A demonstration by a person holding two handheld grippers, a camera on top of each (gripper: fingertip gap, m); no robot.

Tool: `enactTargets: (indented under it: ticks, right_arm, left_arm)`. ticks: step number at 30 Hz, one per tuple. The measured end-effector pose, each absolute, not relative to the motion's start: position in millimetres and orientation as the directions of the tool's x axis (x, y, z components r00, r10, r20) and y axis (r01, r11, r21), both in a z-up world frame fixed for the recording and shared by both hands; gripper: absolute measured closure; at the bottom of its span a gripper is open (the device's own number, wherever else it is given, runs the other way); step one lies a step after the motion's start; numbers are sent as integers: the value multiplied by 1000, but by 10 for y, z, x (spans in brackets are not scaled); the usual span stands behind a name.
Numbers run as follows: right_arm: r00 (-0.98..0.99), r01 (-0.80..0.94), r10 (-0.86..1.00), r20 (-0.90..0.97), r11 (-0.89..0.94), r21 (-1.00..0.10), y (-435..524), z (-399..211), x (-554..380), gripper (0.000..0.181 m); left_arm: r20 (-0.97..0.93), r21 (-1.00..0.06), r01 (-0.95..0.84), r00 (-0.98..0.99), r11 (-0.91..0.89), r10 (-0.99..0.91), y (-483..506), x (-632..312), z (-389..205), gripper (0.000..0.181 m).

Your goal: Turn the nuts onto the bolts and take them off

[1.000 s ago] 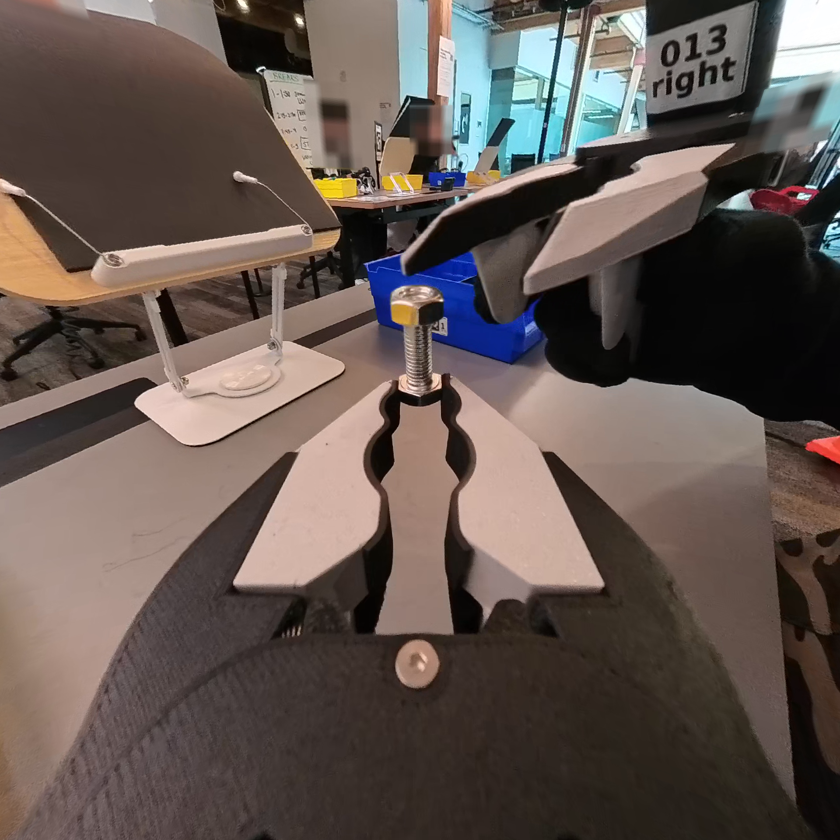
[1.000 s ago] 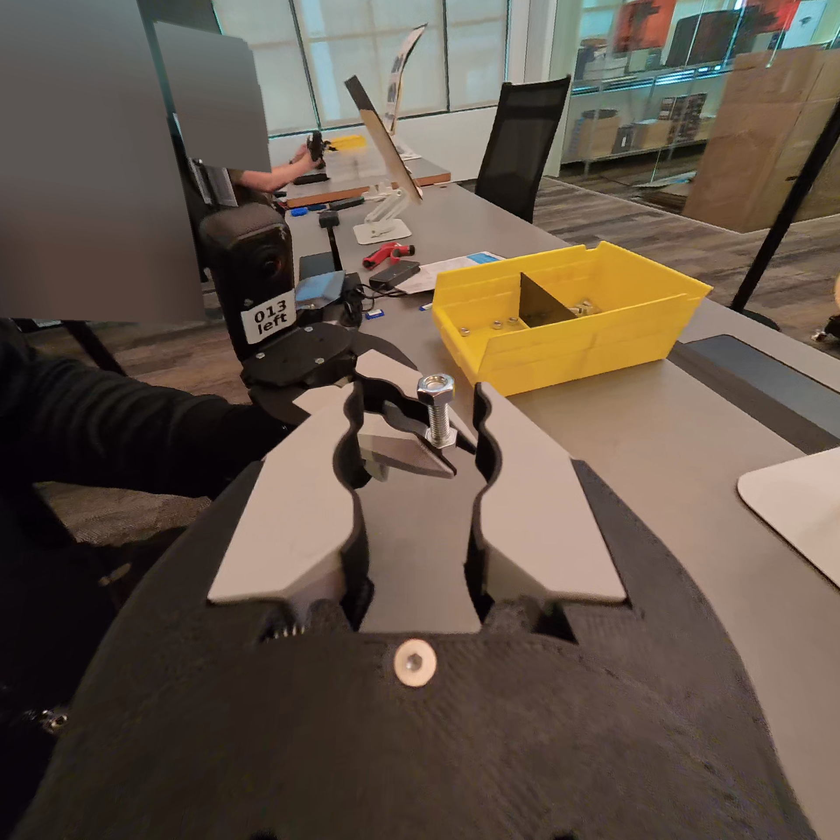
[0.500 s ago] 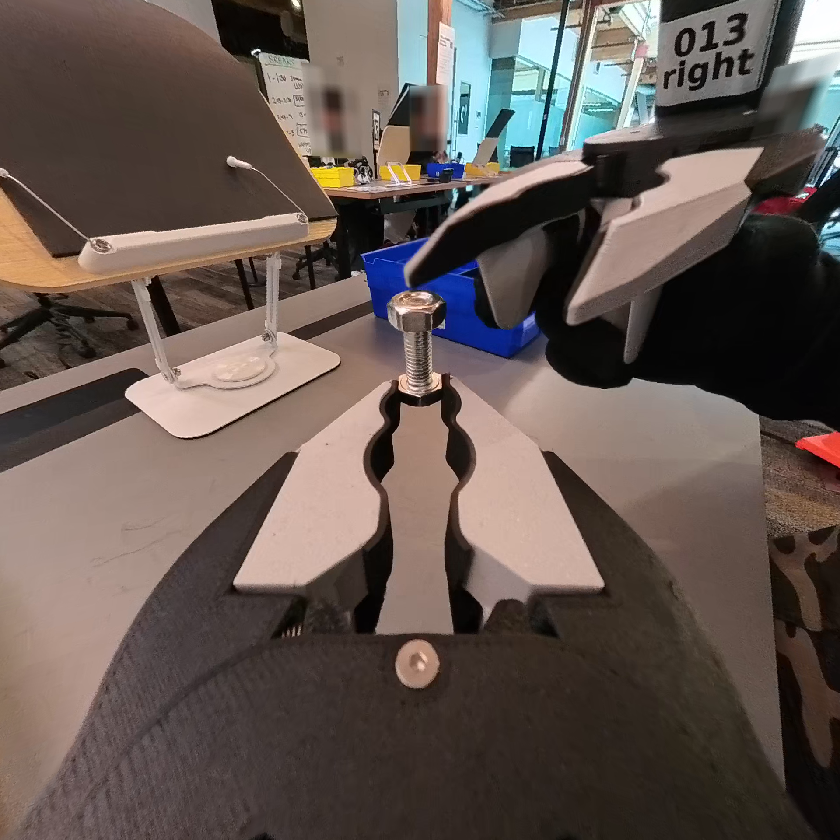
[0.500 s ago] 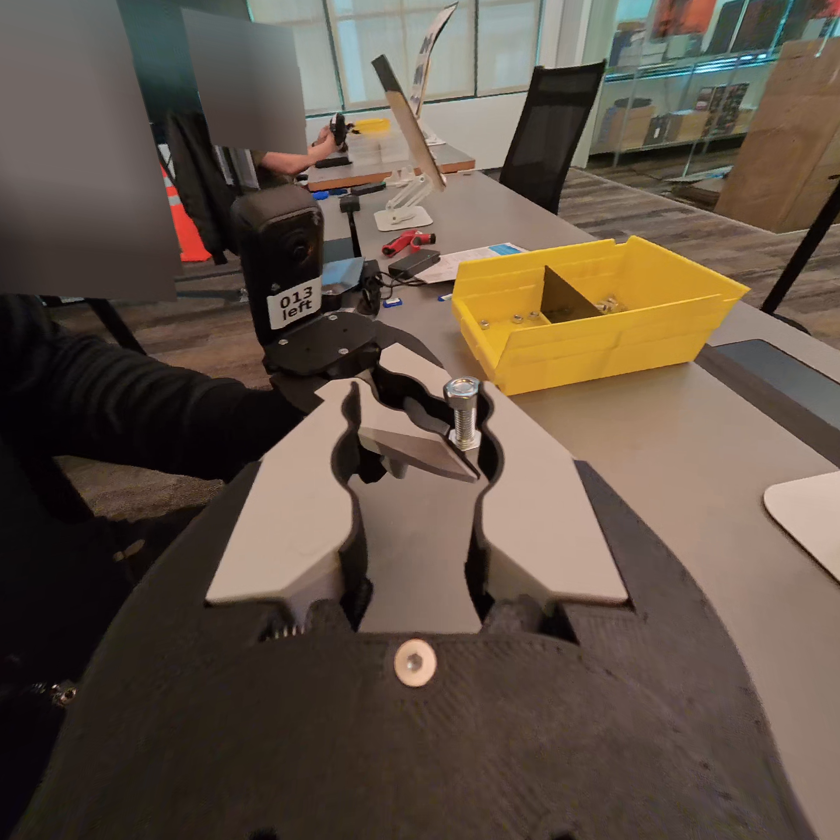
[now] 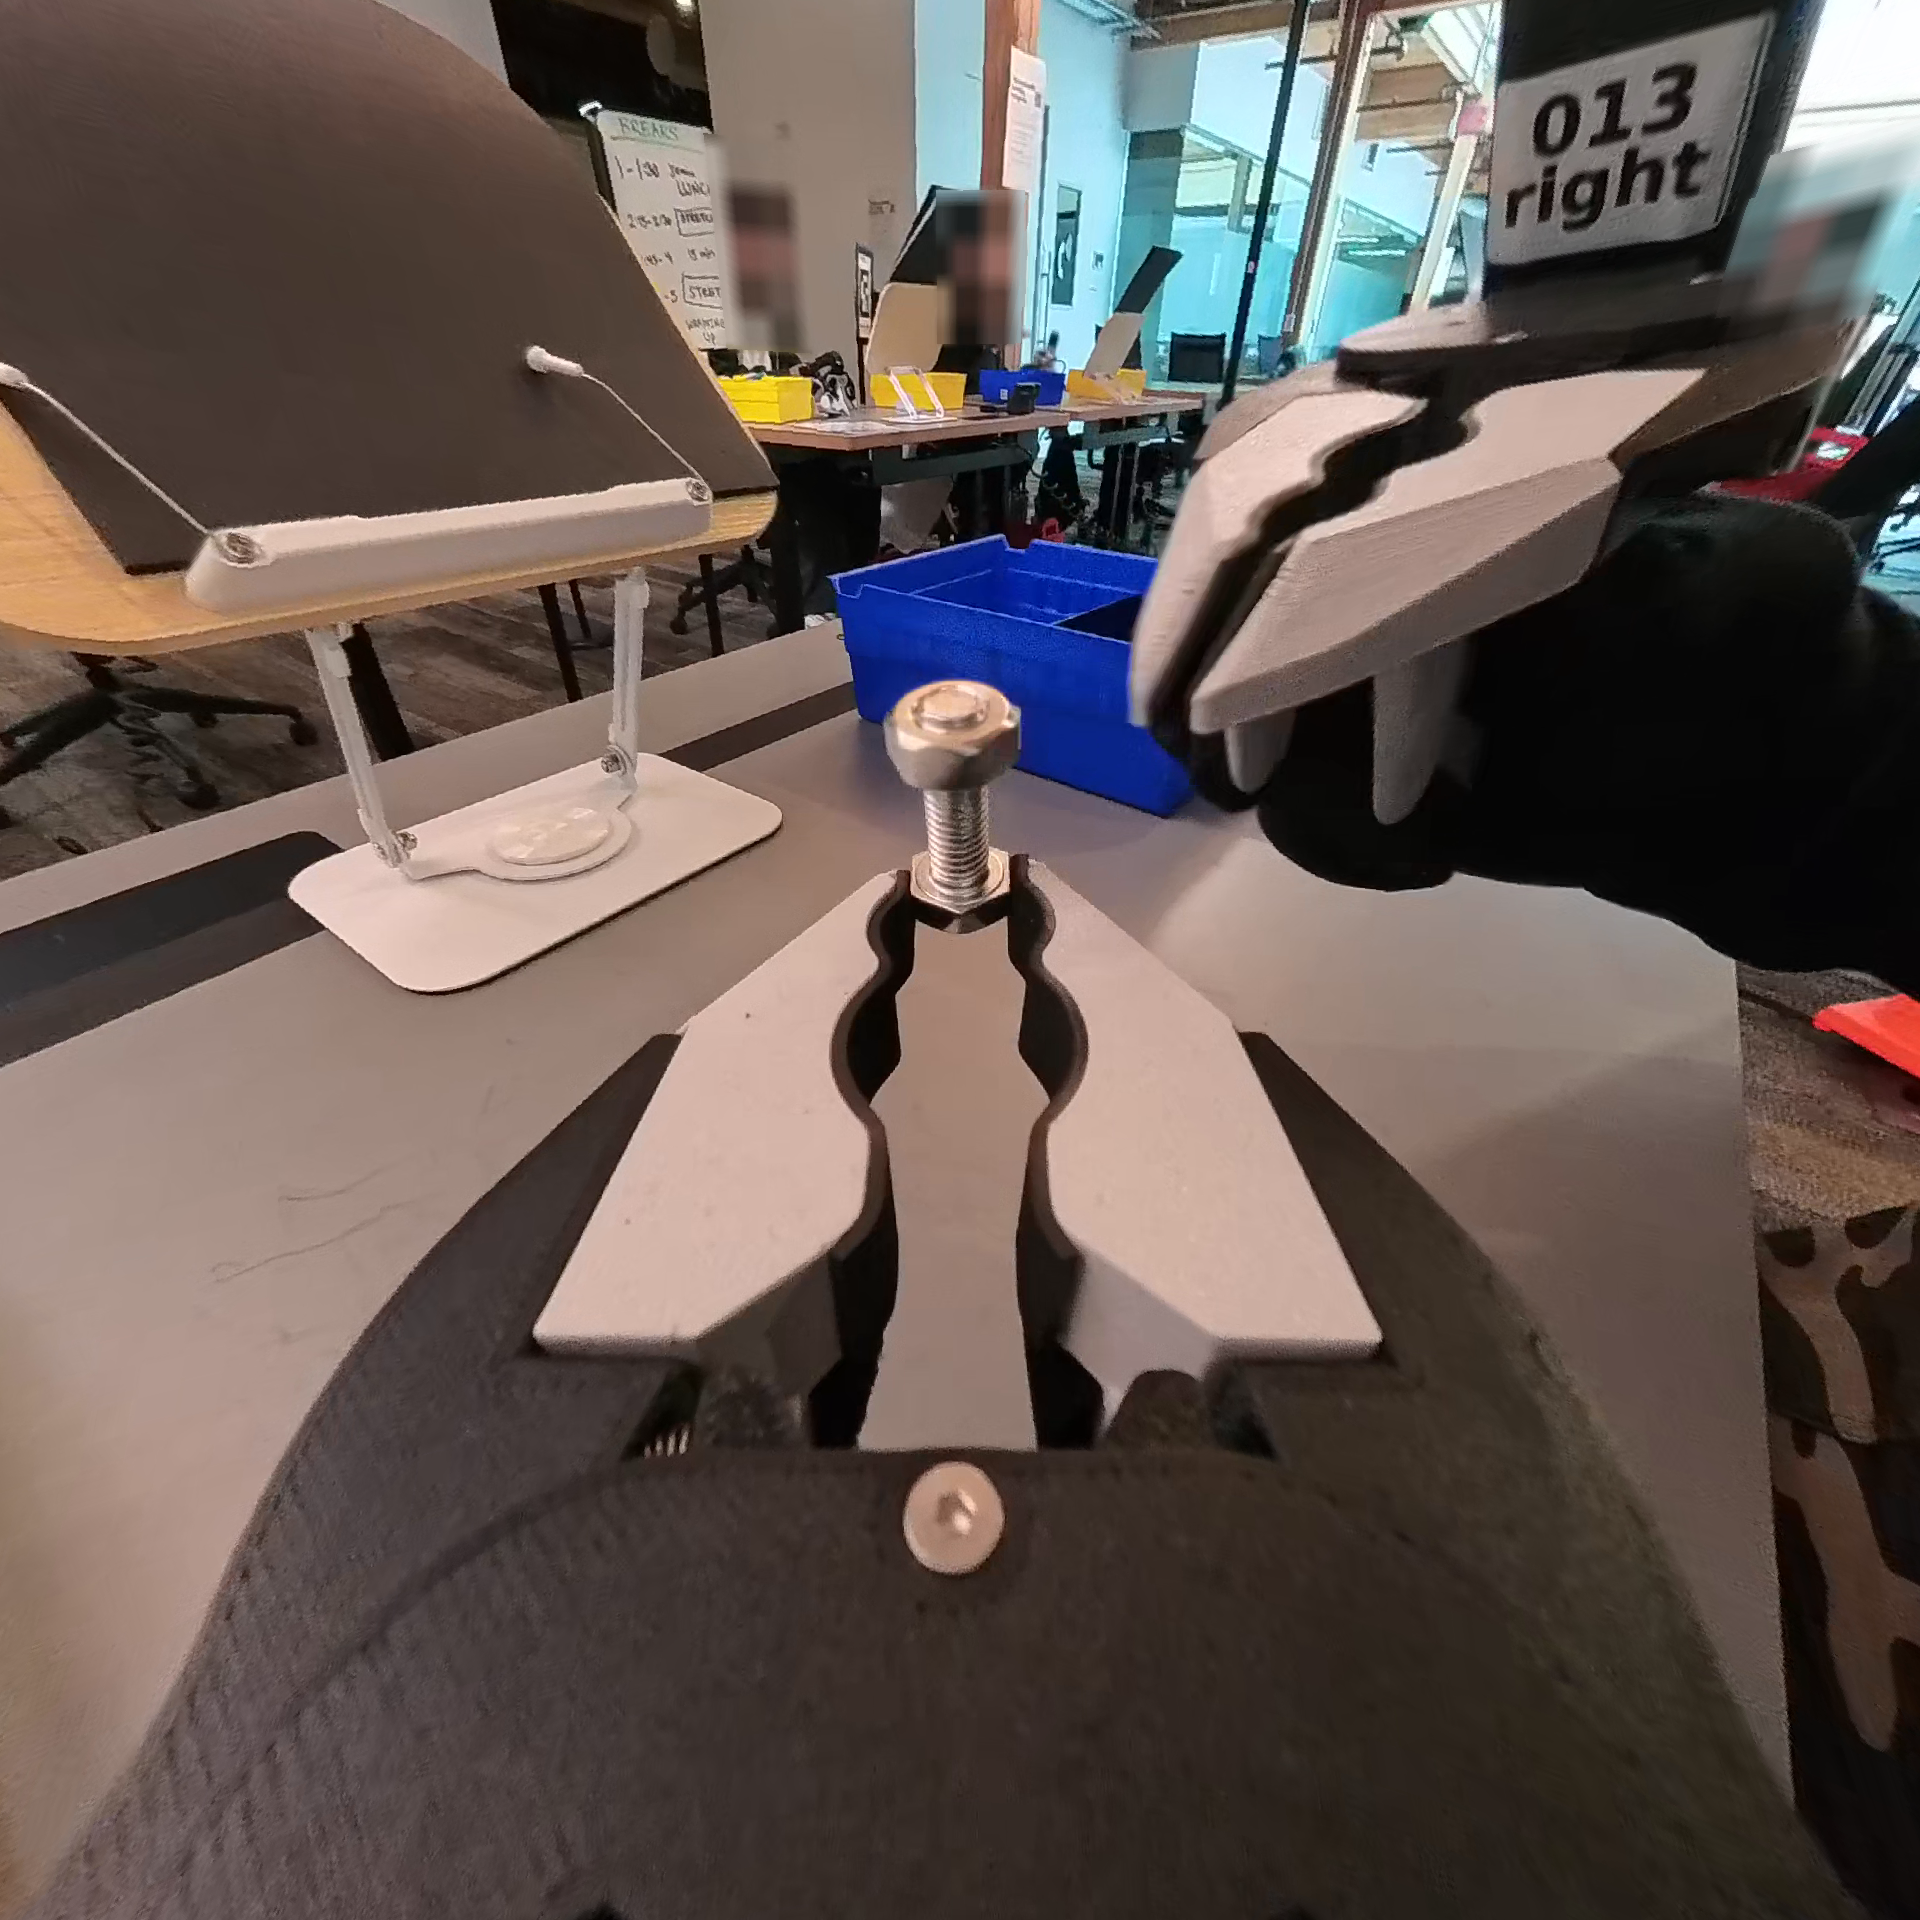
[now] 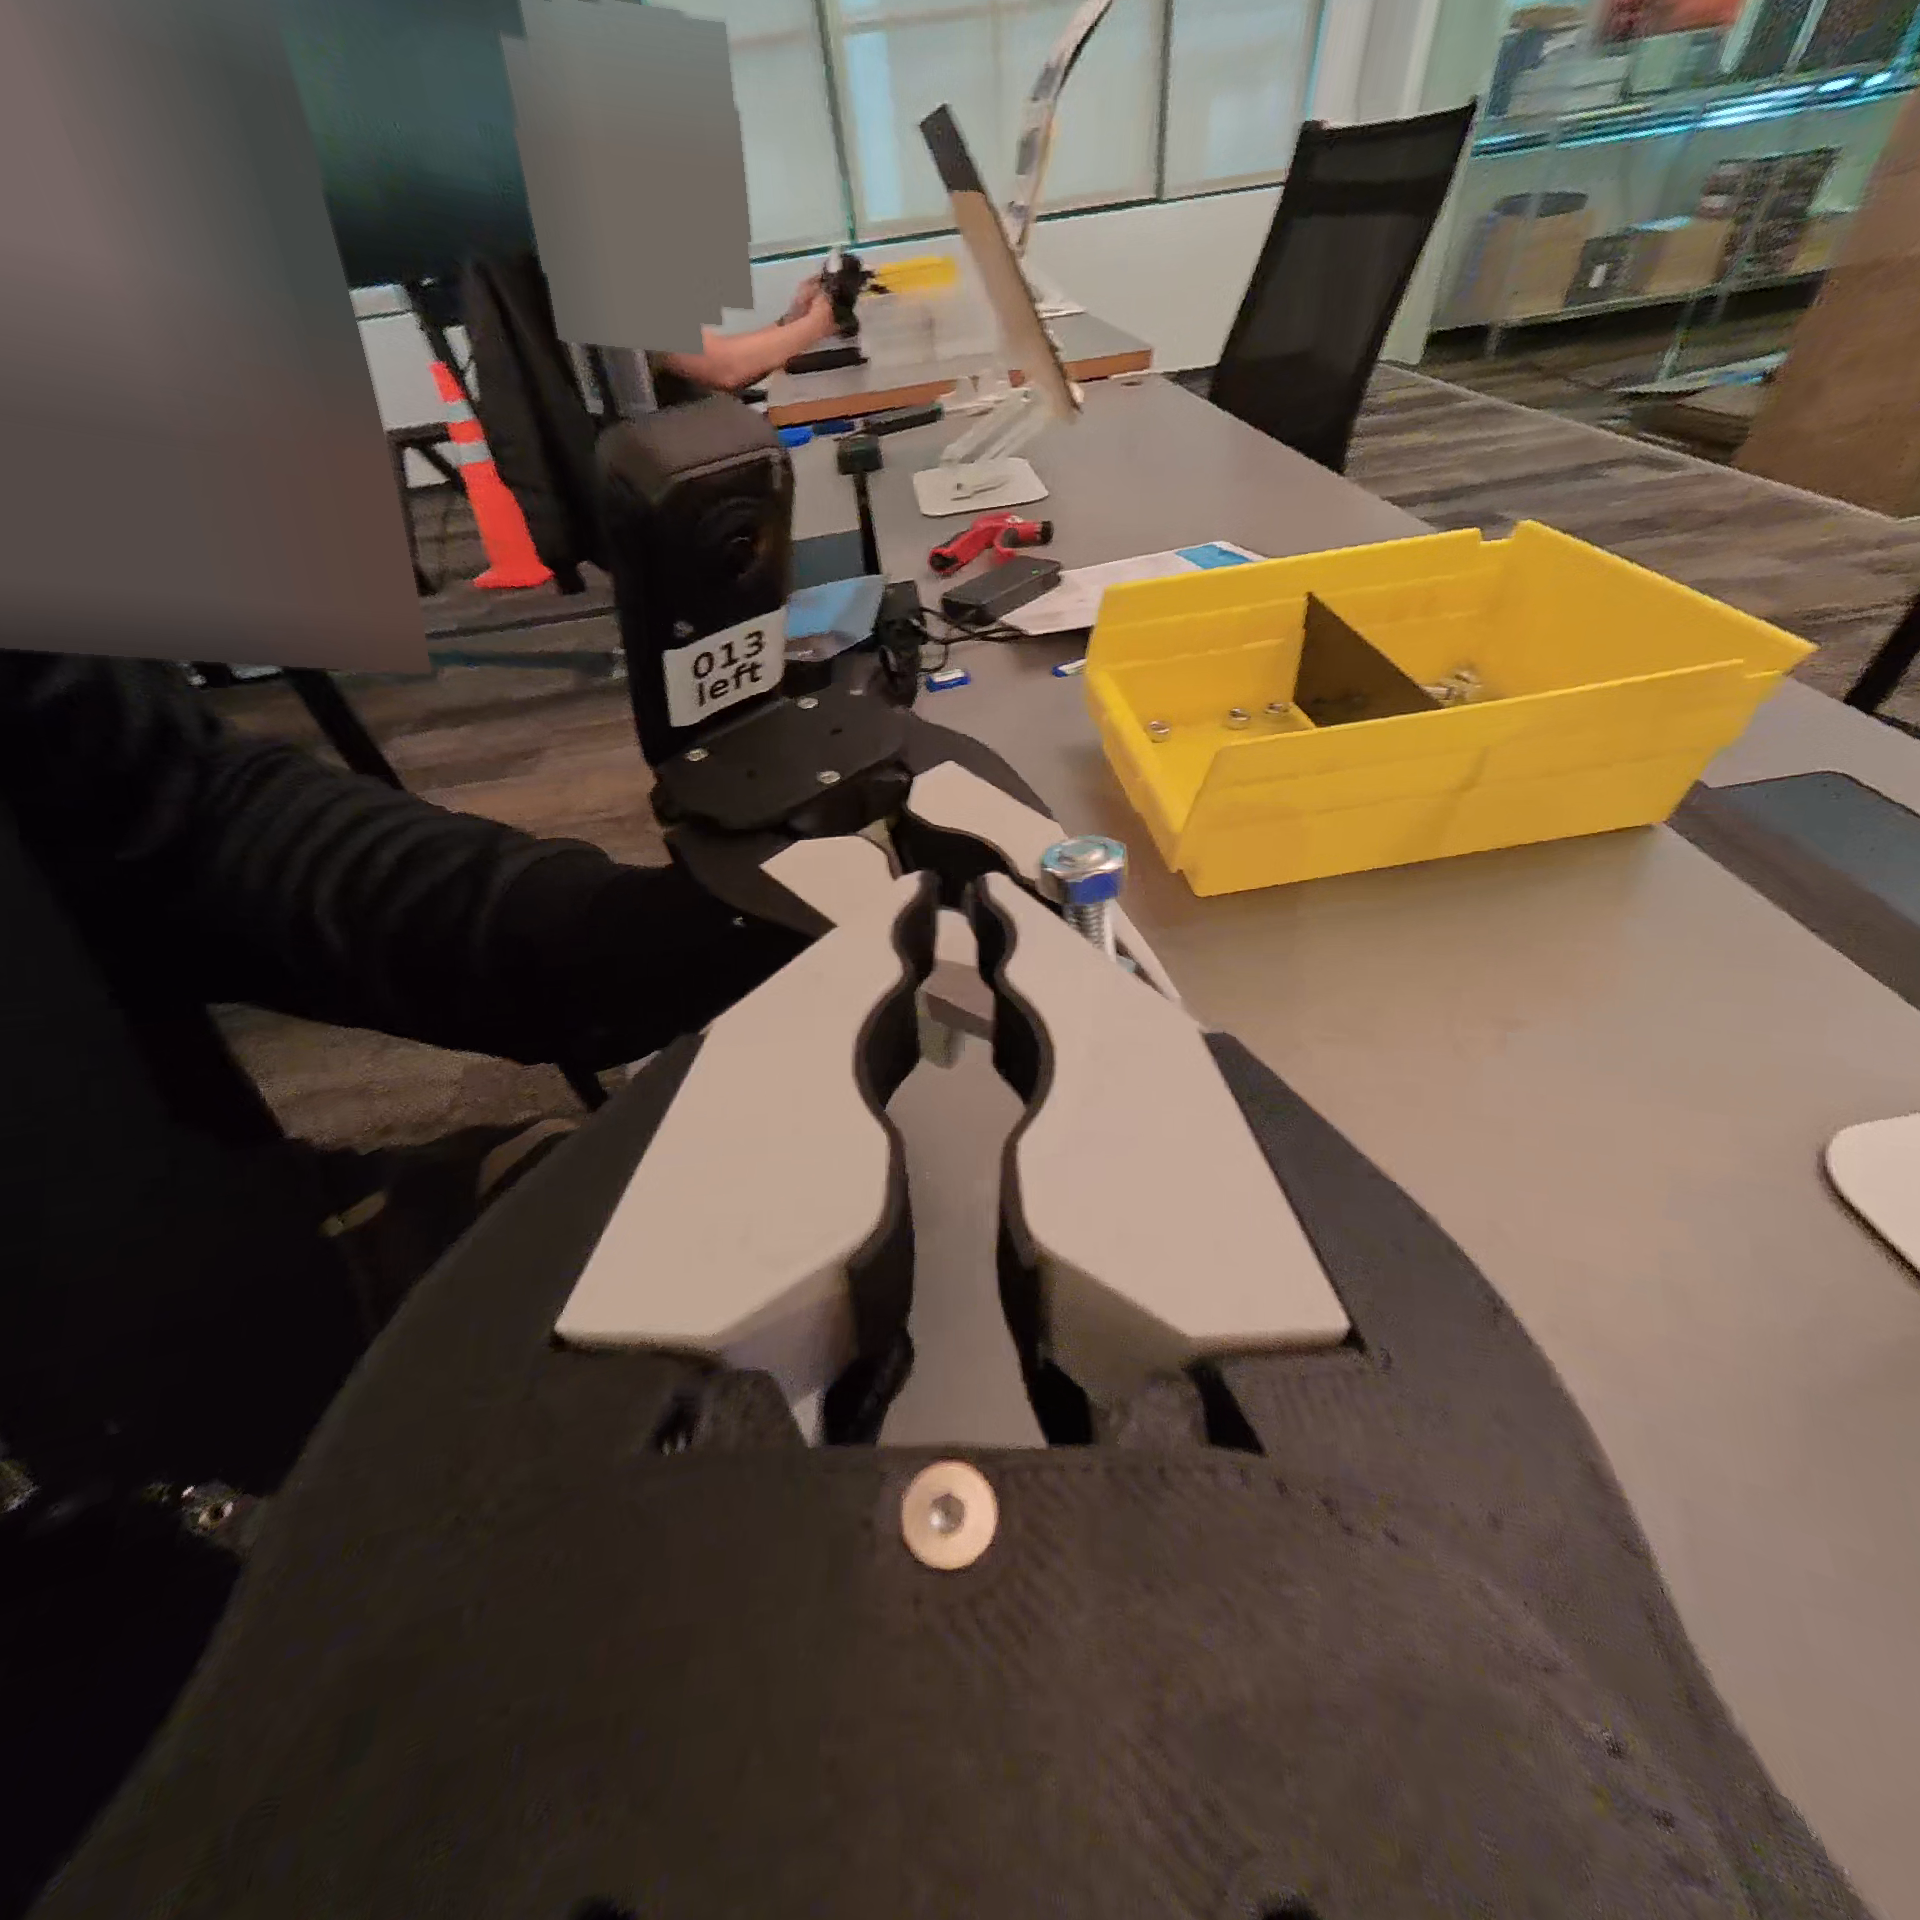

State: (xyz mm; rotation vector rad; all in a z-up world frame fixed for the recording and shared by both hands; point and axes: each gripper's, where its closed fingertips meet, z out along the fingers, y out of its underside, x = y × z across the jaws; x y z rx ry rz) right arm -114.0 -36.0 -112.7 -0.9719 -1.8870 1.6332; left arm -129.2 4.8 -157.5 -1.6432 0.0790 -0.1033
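Observation:
A steel bolt (image 5: 954, 831) stands upright, its lower end clamped between the tips of my left gripper (image 5: 956, 899), just above the grey table (image 5: 312, 1143). A hex nut (image 5: 951, 743) sits at the top of its thread. My right gripper (image 5: 1169, 675) hangs to the upper right of the nut, apart from it, its fingers closed together with nothing between them. In the right wrist view the right gripper (image 6: 948, 888) points at the left gripper's body, and the bolt with its nut (image 6: 1081, 868) shows just right of the right fingers.
A blue bin (image 5: 997, 644) stands behind the bolt. A white tablet stand (image 5: 540, 883) is at the back left. A yellow bin (image 6: 1434, 727) with a black divider and several small nuts and bolts sits farther along the table. The table edge (image 5: 1735, 1247) runs down the right. Spacing between my two grippers at the tips: around 6 cm.
My right gripper was open around the nut. It has closed its fingers and moved off to the side of the nut, empty. The left gripper still holds the bolt.

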Motion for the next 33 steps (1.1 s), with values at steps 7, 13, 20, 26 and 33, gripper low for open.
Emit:
enactTargets:
  ticks: [7,13,20,26,33]
  right_arm:
    - [-600,207,797,-78,60,-976,-331,-1159,-1221,138]
    - [-578,189,811,-87,29,-982,-260,-1117,-1224,135]
    - [-671,221,736,-95,76,-972,-437,-1193,-1106,181]
    - [-585,203,809,-64,70,-977,-316,-1194,-1241,129]
    - [-582,204,810,-71,61,-977,-271,-1184,-1230,148]
  left_arm:
    - [17,-996,7,992,-84,-121,59,-1270,-1596,165]
    - [19,-997,9,993,-81,-120,50,-1284,-1585,165]
    - [21,-996,10,992,-85,-124,56,-1271,-1597,165]
    - [20,-996,9,992,-86,-127,60,-1259,-1600,165]
    - [20,-996,9,991,-86,-130,57,-1262,-1598,165]
